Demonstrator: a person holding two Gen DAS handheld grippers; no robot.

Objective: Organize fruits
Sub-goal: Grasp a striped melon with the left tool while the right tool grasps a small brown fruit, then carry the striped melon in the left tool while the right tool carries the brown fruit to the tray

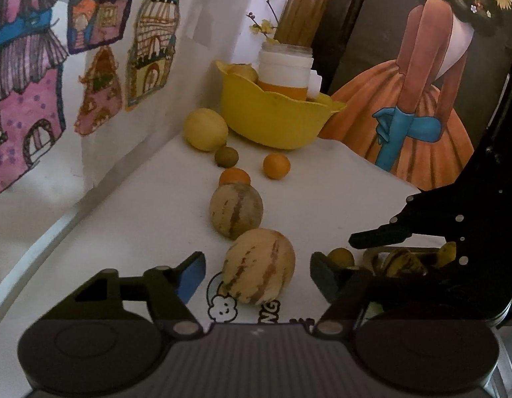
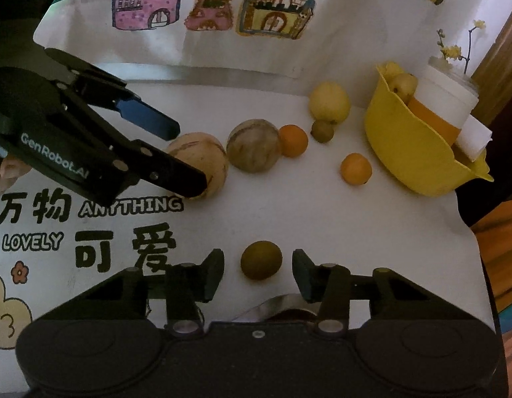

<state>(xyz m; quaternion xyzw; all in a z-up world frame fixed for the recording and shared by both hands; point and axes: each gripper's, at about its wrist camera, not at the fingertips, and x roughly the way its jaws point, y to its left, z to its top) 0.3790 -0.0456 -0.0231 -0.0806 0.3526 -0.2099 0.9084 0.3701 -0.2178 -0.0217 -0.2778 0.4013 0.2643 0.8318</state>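
The left gripper (image 1: 257,273) has a striped melon (image 1: 259,267) between its two fingers. The fingers are apart and there is a gap on each side of the melon — they do not touch it. From the right wrist view, the same gripper (image 2: 191,156) sits around that melon (image 2: 197,164), one finger in front of it and one behind.

The right gripper (image 2: 258,273) has a small brown-green fruit (image 2: 261,260) between its fingers. These fingers are apart too, with a little space on both sides of the fruit. Just under the gripper, the rim of a shiny metal dish (image 2: 272,301) peeks out.

All the fruit lies on a white table (image 2: 305,225) with black words and cartoon clouds printed on it. Past the first melon comes a second striped melon (image 2: 254,146), then an orange (image 2: 293,141) right next to it. Farther on sit a tiny brown fruit (image 2: 322,131) and a big yellow fruit (image 2: 329,102), close together. Another orange (image 2: 356,169) lies alone, near a yellow bowl (image 2: 405,152). The bowl holds a white and orange jar (image 2: 445,106) and a yellow fruit. Drawings of houses hang on the wall behind.
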